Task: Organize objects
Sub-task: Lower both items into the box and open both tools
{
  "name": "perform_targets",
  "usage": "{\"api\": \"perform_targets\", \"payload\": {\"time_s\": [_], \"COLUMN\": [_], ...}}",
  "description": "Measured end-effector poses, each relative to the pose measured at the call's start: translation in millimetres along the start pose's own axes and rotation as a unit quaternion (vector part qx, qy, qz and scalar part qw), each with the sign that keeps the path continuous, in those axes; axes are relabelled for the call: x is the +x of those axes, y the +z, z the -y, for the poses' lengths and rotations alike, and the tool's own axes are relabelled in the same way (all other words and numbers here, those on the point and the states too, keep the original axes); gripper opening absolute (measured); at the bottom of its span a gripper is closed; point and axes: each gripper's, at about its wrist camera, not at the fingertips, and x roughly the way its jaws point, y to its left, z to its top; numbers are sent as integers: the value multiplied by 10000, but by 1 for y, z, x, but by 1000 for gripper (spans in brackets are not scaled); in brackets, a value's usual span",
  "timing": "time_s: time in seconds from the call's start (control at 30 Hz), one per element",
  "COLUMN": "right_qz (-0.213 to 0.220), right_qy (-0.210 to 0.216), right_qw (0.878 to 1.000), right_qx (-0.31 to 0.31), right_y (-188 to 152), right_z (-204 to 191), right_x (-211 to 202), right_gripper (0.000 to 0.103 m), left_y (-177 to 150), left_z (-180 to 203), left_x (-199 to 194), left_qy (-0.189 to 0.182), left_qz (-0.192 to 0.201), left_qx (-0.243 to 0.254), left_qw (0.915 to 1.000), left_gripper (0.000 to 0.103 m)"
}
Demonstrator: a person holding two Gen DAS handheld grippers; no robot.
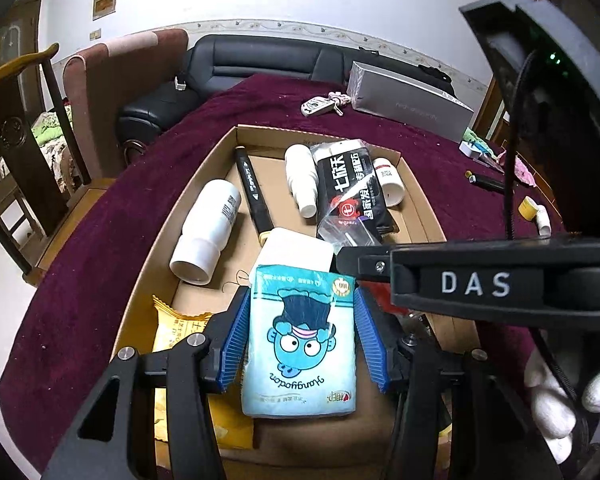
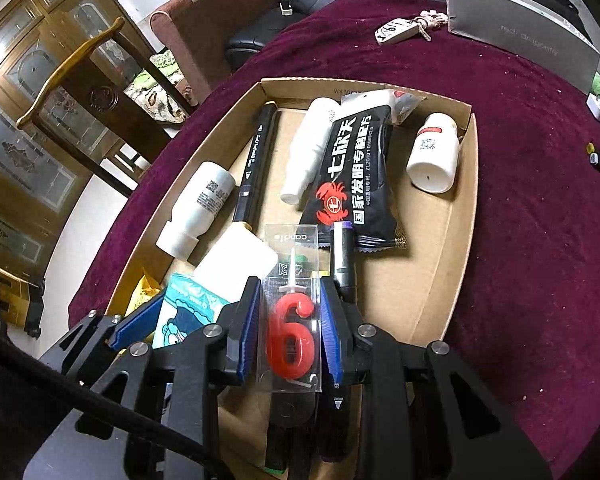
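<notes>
Right gripper [image 2: 290, 320] clamps the clear candle packet [image 2: 291, 320] over the cardboard box [image 2: 452, 240]; lower it into bare floor at 3 o'clock. Left gripper [image 1: 300, 336] straddles the tissue pack [image 1: 300, 344], pads beside it, grip uncertain.

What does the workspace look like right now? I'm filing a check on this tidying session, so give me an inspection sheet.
Surface: dark red tablecloth, specked with crumbs.
Job's things: open cardboard box holding white bottles, a black marker and a black snack pack; tissue pack; number-six candle pack.
Clutter: key fob, grey carton, a pen and small items at the far edge.
Grippers: left gripper has the tissue pack between its pads; right gripper is shut on the candle pack.
Cables: black cable on the right gripper.
Surroundings: black sofa, wooden chairs, glass-fronted cabinet.
</notes>
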Motion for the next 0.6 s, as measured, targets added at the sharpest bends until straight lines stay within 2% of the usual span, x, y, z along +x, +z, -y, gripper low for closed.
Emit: {"api": "perform_targets", "payload": {"time_s": [0.17, 0.4, 0.6], "right_qz": [56, 302, 605], "right_qy": [108, 182, 136], "right_qw": [9999, 9994, 9981], "right_qx": [59, 59, -10], "right_y": [-2, -4, -14], "right_z": [0, -1, 6], "right_x": [-3, -23, -56], "right_gripper": [27, 31, 33], "left_y": [2, 3, 5], "left_z": [0, 7, 20], "left_x": [-9, -21, -36], "left_qy": [55, 121, 125], "left_qz": [111, 193, 310], "left_qx": [-39, 31, 138], "left_qw": [9999, 9997, 9993], "left_gripper": [59, 59, 60]}}
